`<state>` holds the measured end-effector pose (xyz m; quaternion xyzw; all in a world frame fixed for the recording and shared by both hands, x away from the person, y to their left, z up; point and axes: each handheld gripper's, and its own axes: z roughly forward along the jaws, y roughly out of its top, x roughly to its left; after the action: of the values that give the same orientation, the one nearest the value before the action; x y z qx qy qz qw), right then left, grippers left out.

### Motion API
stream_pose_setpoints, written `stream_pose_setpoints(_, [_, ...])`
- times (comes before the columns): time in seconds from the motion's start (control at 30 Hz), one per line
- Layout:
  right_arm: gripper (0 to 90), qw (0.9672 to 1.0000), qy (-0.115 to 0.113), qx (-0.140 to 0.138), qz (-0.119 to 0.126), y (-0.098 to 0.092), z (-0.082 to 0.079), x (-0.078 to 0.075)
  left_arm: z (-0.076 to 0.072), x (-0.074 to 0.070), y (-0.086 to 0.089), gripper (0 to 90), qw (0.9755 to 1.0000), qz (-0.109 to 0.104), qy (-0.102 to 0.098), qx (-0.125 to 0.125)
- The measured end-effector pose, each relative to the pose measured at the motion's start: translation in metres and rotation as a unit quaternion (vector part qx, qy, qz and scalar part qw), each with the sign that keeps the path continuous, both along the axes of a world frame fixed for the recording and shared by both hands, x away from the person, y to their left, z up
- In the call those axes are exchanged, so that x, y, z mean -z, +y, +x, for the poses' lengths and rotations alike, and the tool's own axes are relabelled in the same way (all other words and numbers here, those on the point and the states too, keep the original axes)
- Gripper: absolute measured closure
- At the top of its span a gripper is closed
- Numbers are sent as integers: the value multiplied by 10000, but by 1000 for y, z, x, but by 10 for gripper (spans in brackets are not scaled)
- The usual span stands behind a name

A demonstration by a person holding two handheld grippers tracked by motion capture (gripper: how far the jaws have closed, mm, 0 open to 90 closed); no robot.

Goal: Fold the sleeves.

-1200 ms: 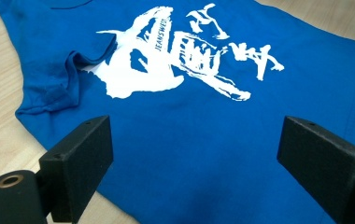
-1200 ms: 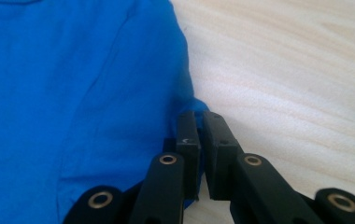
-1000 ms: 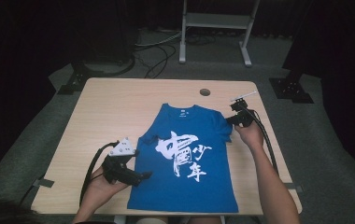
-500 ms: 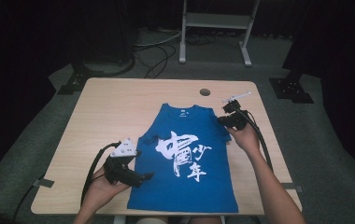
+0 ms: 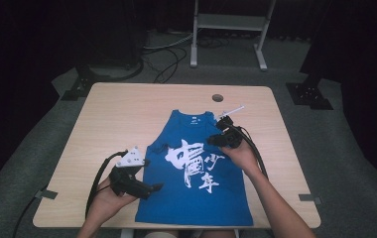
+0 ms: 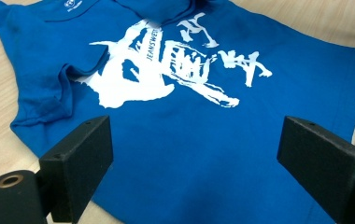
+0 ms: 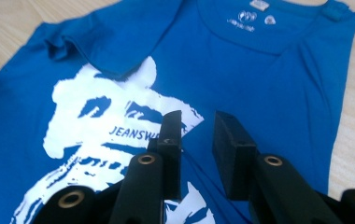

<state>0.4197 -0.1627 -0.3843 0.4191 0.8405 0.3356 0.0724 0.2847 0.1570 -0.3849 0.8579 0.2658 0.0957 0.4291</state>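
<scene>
the high view looks forward and down over the whole table (image 5: 127, 114) from above the person's side. each gripper view rides close behind its own black jaws, aimed low across the blue shirt (image 5: 196, 173). all three views share the shirt's white print (image 6: 166, 70), lying ahead of both claws.

Left black two-jaw gripper (image 5: 149, 188), lower left: grey three-cornered plate, looping black cable. Right black gripper (image 5: 215, 141), centre: white rod, black cable. Bare forearms.
</scene>
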Motion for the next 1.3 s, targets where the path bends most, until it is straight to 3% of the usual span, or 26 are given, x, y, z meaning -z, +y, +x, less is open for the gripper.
stream_pose_setpoints(0.37, [629, 9998, -18, 177, -105, -22, -8, -8, -2, -1, 1, 100, 10000, 0, -42, 0])
stream_pose_setpoints(0.57, [500, 9997, 53, 54, -243, -34, -21, -10, -3, 3, -5, 100, 10000, 49, -46, 13])
stream_pose_setpoints(0.73, [365, 9996, -14, -117, -249, -42, -35, -7, -3, 8, -14, 100, 9999, 142, -22, 66])
stream_pose_setpoints(0.8, [312, 9995, 91, -217, -190, -45, -39, -4, -3, 10, -18, 100, 9998, 165, 17, 99])
stream_pose_setpoints(0.97, [252, 9994, 81, -329, -74, -56, -51, 1, -4, 15, -28, 100, 9993, 309, 38, 183])
stream_pose_setpoints(1.3, [134, 9981, -125, -559, -219, -75, -76, 4, -6, 19, -50, 100, 9985, 454, 81, 278])
